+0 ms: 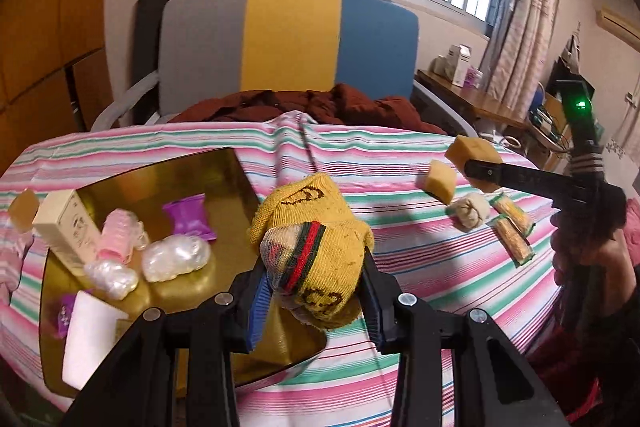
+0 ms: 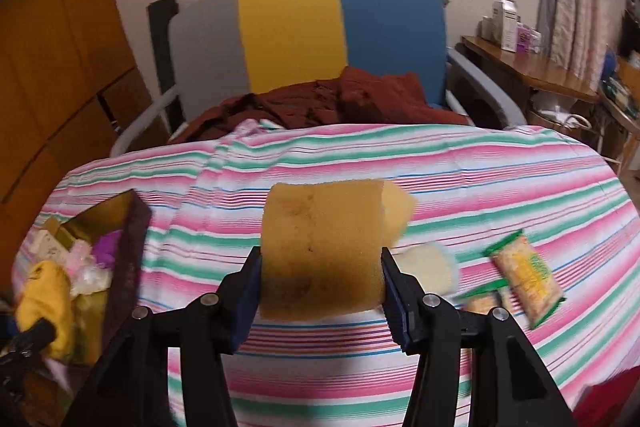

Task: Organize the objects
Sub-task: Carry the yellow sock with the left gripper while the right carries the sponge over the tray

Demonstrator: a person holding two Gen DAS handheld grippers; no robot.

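Your left hand-held gripper (image 1: 316, 291) is clamped hard on a rolled yellow sock (image 1: 316, 247), its jaws nearly as close as they go, and the bundle's long axis runs forward and up, out of the jaws. The gold tray (image 1: 192, 171) lies just below and to the left of that gripper, so this hand is the nearer 1 for a drop; the sock already hangs over the tray's near right corner. Inside, the cream box (image 1: 66, 227), pink wrapped item (image 1: 118, 239), purple packet (image 1: 186, 219) and 2 pearly wrapped bundles (image 1: 176, 259) crowd the left half, while the far right part of the tray floor looks bare, which I judge the best landing room. Your right hand-held gripper (image 2: 322, 281) is closed partway on a yellow sponge block (image 2: 322, 247), gripped across its width, held above the striped cloth (image 2: 460, 179) of the bench. From that gripper the tray (image 2: 132, 227) is well off to the left, with its dark raised wall to clear. A second sponge (image 2: 400, 215), a cream roll (image 2: 430, 269) and 2 snack packets (image 2: 528, 275) lie just right of it.
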